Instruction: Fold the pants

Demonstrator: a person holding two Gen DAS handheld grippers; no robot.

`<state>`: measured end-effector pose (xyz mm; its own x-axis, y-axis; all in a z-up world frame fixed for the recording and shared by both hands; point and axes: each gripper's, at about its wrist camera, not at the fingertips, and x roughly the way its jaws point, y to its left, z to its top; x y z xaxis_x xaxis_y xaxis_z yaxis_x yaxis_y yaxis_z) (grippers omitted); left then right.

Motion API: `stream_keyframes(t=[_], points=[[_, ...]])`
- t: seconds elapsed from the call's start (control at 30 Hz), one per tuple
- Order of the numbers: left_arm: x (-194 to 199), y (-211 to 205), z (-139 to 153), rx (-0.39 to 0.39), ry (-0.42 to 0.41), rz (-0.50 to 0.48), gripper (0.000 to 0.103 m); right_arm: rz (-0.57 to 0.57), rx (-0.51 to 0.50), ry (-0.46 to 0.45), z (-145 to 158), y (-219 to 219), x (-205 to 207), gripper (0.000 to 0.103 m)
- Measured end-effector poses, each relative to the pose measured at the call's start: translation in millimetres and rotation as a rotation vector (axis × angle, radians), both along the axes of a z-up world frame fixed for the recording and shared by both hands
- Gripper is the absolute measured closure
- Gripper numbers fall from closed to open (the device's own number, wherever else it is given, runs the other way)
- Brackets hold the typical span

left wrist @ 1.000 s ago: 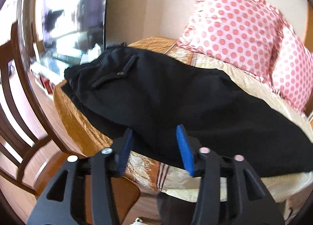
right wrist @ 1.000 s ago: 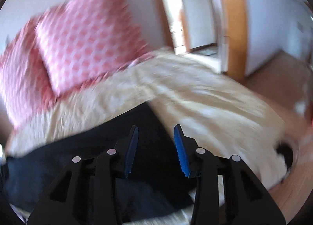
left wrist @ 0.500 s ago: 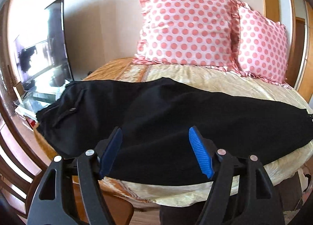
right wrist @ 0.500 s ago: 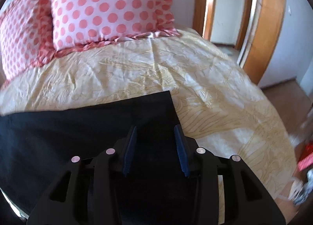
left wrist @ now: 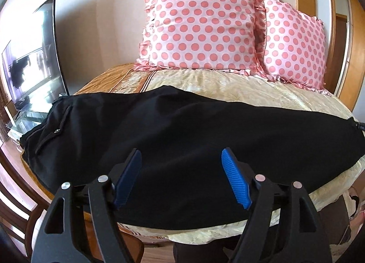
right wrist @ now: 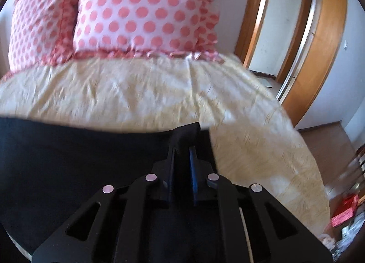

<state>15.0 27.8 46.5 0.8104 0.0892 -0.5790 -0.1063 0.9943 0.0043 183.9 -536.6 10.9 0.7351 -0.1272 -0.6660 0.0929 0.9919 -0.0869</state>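
Since a moment ago, your right gripper [right wrist: 182, 148] has closed its jaws on the hem corner of the black pants [left wrist: 182, 130], lifting a small peak. Your left gripper [left wrist: 180, 160] hovers wide apart above the pants, spread across the bed [left wrist: 228, 85].

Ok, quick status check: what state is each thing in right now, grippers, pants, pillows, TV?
left gripper: open, over the pants' middle, holding nothing.
right gripper: shut on the pants' leg end, cloth bunched up between the fingers.
pants: black, spread lengthwise across the bed, waistband toward the TV.
pillows: two, propped upright against the wall.
TV: glossy screen, on or off unclear.
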Motion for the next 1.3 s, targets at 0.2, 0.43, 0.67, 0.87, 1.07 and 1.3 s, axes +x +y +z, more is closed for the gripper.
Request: stream_keyframes(t=[0.2, 0.43, 0.67, 0.87, 1.07, 1.3], points=[[2, -5, -2, 0.01, -0.001, -0.017, 0.028, -0.02, -0.059, 0.081, -13, 5, 19, 0.086], [-5, -5, -6, 0.057, -0.034, -0.019, 0.017, -0.281, 0.062, 0.026, 4, -38, -35, 0.034], [-4, -11, -14, 0.082, -0.033, -0.06, 0.016, -0.434, 0.302, -0.021, -23, -65, -103, 0.035], [-10, -7, -15, 0.077, -0.044, -0.06, 0.013, -0.346, 0.413, -0.089, -24, -21, -130, 0.043], [-11, -1, -15, 0.066, -0.043, -0.044, 0.013, -0.232, 0.454, -0.104, -23, 20, -123, 0.053], [-18, 11, -17, 0.075, -0.051, -0.004, 0.009, -0.434, 0.454, -0.152, -28, -17, -119, 0.082]])
